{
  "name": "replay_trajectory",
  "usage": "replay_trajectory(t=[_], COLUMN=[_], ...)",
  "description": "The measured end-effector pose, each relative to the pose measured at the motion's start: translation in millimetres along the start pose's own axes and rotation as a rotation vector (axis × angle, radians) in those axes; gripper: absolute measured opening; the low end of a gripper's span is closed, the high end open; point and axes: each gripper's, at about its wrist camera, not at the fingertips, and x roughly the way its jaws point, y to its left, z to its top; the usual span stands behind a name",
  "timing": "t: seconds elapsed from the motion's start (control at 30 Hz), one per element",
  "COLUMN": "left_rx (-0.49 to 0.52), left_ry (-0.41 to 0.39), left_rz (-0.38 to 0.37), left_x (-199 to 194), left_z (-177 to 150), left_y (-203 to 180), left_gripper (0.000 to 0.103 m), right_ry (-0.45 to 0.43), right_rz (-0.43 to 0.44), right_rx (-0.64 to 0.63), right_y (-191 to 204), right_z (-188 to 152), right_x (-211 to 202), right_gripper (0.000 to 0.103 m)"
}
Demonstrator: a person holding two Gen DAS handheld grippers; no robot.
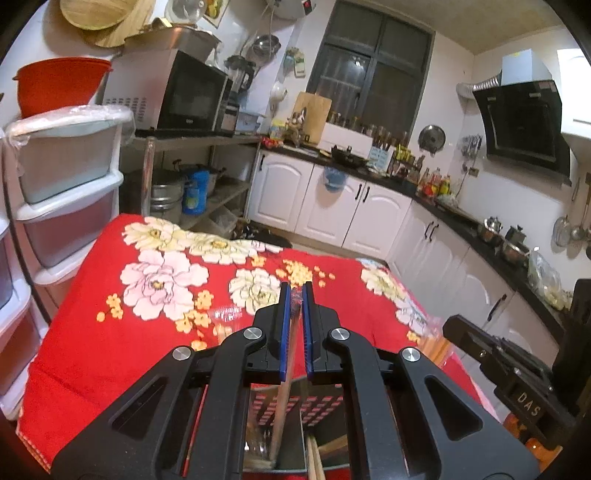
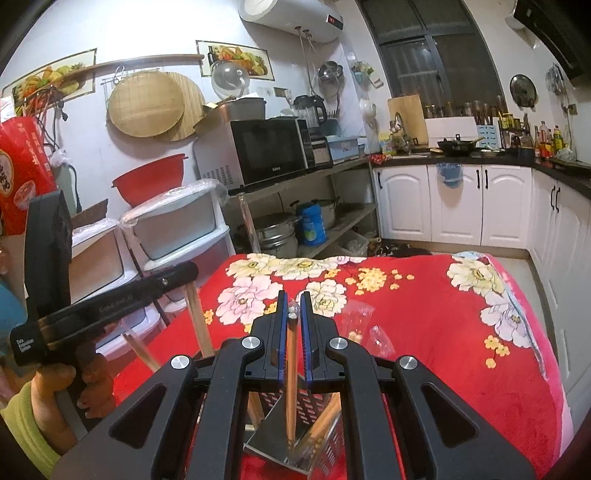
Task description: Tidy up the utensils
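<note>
Both grippers angle slightly downward over the perforated metal holder (image 2: 295, 435) on the red floral cloth (image 2: 424, 325). Left gripper (image 1: 296, 291) clamps one wooden-handled utensil (image 1: 282, 398); right gripper (image 2: 291, 301) clamps one chopstick (image 2: 291, 387), both reaching into the holder

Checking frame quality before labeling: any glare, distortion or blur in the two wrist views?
Left wrist: strong fisheye bending, dark corner vignette, window black; claw sharp. Right wrist: water heater blown out by glare, reflections on the metal utensil holder, cabinets curved at the edge.
</note>
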Motion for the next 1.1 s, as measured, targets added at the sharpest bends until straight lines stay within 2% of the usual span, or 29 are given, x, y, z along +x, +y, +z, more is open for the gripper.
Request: replay_trajectory(t=[0.67, 0.73, 0.97, 1.1], left_rx=[0.037, 0.021, 0.014, 0.014], left_ry=[0.103, 0.116, 0.124, 0.122], left_rz=[0.009, 0.005, -0.009, -0.022], left_x=[-2.5, -3.1, -12.3, -20.9], left_z=[-15.5, -17.4, -23.8, -23.9], left_y=[1.6, 4.7, 6.4, 4.7], left_gripper=[0.003, 0.009, 0.016, 0.029], right_ry=[0.051, 0.051, 0.067, 0.068], right_rz=[0.003, 0.003, -0.009, -0.017], right_rx=[0.017, 0.018, 0.022, 0.022], right_y=[0.1, 0.8, 0.8, 2.6], right_z=[-14.3, -15.4, -21.3, -22.6], right_x=[-6.9, -9.4, -16.0, -22.0], right_gripper=[0.008, 0.009, 0.017, 0.021])
